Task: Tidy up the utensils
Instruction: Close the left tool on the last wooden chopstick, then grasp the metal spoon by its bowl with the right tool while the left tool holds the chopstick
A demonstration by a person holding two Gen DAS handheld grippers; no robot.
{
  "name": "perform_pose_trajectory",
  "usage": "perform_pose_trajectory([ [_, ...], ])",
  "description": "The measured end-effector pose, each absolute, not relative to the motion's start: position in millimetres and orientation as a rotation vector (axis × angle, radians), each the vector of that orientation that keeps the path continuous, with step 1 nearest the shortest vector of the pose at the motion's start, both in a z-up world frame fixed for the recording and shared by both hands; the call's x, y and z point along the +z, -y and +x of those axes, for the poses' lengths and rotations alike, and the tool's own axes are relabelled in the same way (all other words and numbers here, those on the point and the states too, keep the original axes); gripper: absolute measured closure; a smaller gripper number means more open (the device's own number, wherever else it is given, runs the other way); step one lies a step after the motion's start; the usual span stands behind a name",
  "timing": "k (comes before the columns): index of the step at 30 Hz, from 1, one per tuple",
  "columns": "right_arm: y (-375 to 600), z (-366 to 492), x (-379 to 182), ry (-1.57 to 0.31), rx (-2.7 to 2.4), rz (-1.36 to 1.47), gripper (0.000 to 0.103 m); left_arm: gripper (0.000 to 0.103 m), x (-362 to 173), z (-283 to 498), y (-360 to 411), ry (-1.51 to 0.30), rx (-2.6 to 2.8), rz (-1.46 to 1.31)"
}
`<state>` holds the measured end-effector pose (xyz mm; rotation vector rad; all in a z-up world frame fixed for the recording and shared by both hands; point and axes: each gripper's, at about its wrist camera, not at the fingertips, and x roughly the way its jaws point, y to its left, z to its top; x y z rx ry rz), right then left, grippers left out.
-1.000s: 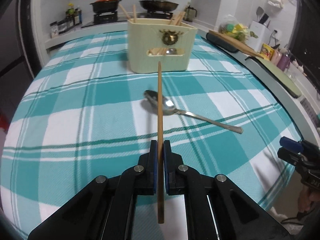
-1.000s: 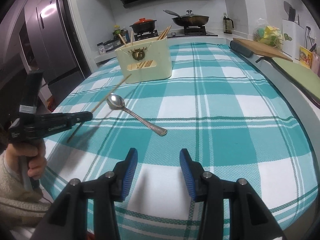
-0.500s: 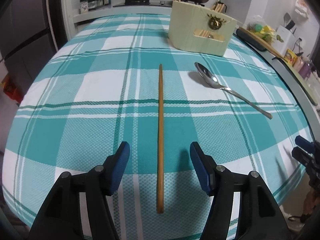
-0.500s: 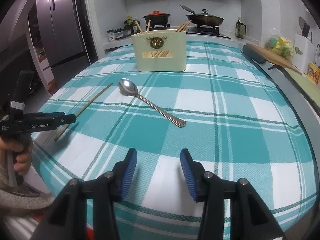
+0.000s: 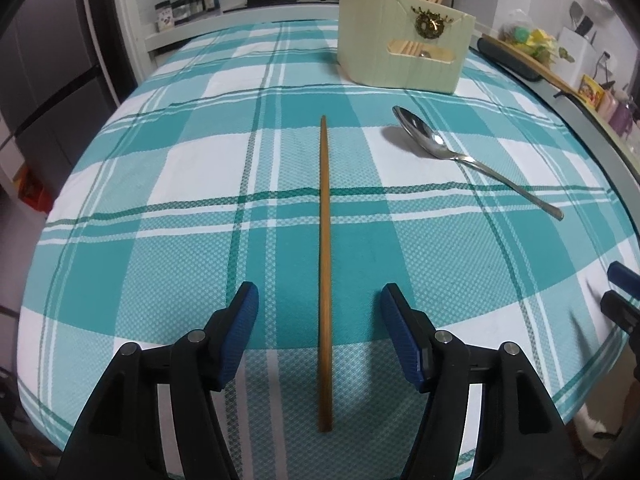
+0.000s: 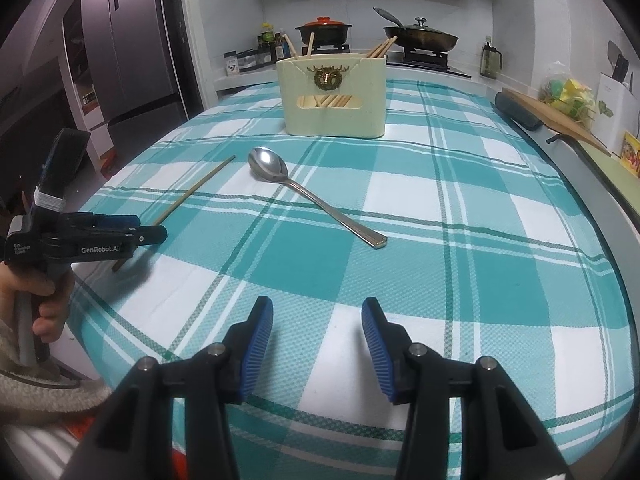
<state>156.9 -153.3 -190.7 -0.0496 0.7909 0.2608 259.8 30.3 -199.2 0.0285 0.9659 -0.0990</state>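
- Left gripper (image 5: 320, 320) jaws apart, pads clear of the chopstick (image 5: 325, 248) lying flat between them on the cloth (image 5: 160, 220).
- Spoon (image 5: 460, 152) lies right of it.
- Holder (image 5: 404, 56) stands behind, chopsticks inside.

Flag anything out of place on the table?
Two utensils lie loose on the tablecloth instead of in the holder: a chopstick between the open left gripper fingers, and a spoon beside it.
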Motion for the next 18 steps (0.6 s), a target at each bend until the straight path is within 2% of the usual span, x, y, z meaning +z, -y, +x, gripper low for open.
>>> perform_pose_trajectory([
  [4,150,158,-194,-0.804,0.264,-0.058,0.055,0.033,-200,260,-29,-0.962,-0.099,0.037],
  [7,150,160,-195,-0.811,0.259,-0.067,0.048,0.029,-201,260,-29,-0.963,-0.098,0.04],
  [11,151,165,-195,-0.826,0.269,-0.073,0.048,0.025,-201,267,-31,-0.98,-0.117,0.042],
  [18,137,209,-180,-0.852,0.37,-0.219,0.046,0.026,-199,308,-34,-1.026,-0.179,0.04],
])
